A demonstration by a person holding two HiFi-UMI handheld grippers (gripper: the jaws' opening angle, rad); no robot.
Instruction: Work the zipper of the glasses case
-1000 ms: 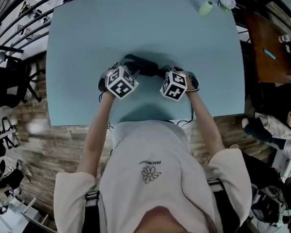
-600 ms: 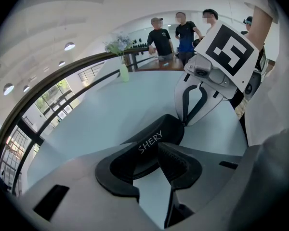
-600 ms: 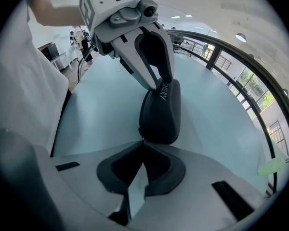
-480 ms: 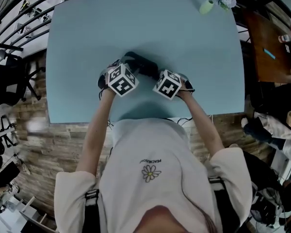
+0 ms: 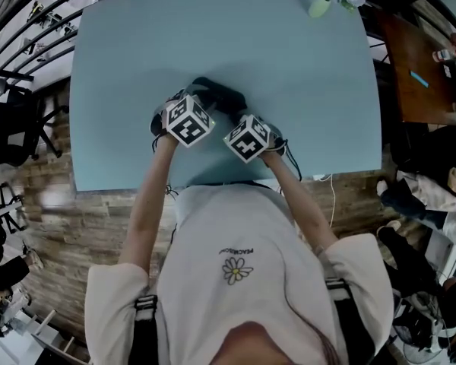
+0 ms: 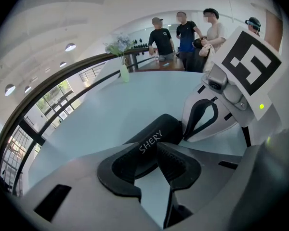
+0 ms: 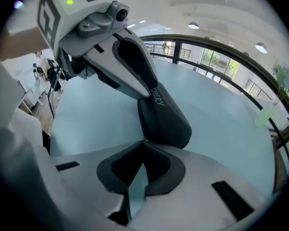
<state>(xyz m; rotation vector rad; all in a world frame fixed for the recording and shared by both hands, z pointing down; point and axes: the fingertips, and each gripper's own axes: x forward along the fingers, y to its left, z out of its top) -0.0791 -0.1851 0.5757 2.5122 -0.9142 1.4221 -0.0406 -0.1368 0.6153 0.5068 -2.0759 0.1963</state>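
A black glasses case (image 5: 219,97) printed SHERY lies on the light blue table (image 5: 137,52), just ahead of both grippers. My left gripper (image 6: 156,146) is shut on one end of the case (image 6: 156,134), with its pads pressed against both sides. From the other side, my right gripper (image 7: 142,141) is shut, and a small metal zipper pull (image 7: 143,138) is pinched at its tips against the case (image 7: 166,117). The left gripper's finger (image 7: 135,66) lies over the far part of the case. In the head view the marker cubes hide both sets of jaws.
A pale vase with flowers (image 5: 323,4) stands at the table's far right corner. Several people (image 6: 183,37) stand beyond the table's far edge. A brown wooden table (image 5: 422,74) is off to the right, and the table's near edge (image 5: 213,185) is by my body.
My right gripper has slid to the left along the case, closer to the left gripper. The left gripper has stayed in place on the case.
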